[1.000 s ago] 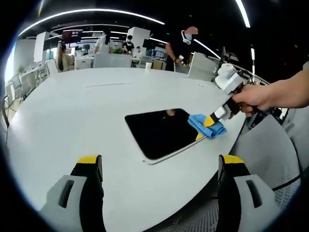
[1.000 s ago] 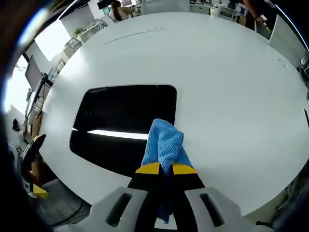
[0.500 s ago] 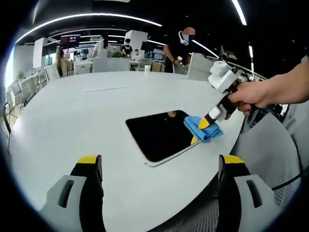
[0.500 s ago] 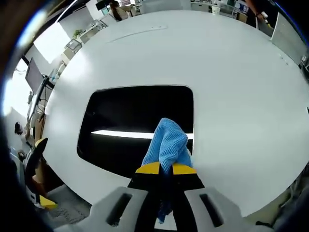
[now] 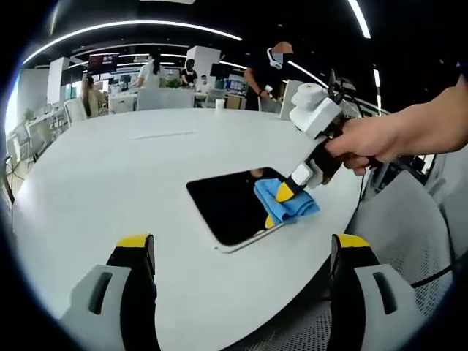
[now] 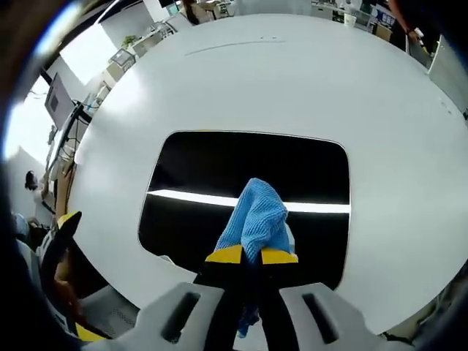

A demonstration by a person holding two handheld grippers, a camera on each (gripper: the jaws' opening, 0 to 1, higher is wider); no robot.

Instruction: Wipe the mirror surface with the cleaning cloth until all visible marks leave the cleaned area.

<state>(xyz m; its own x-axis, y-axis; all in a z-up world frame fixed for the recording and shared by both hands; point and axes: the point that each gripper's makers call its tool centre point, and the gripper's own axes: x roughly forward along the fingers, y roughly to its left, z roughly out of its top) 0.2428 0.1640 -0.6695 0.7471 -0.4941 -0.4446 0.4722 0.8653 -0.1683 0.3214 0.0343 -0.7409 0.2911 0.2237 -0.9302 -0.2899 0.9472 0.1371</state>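
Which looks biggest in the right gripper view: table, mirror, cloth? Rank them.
1. table, the largest.
2. mirror, lying on it.
3. cloth, the smallest, though it sits nearest the camera, pinched in the right claw.

A dark rectangular mirror (image 6: 248, 175) is lying flat on the white table; a bunched blue cleaning cloth (image 6: 254, 223) is pressing on it.

The right hand-held gripper (image 6: 251, 255) (gripped by a bare hand (image 5: 363, 142)) is clamped, angled downward; the left hand-held gripper (image 5: 245, 252) hovers, jaws spread wide.
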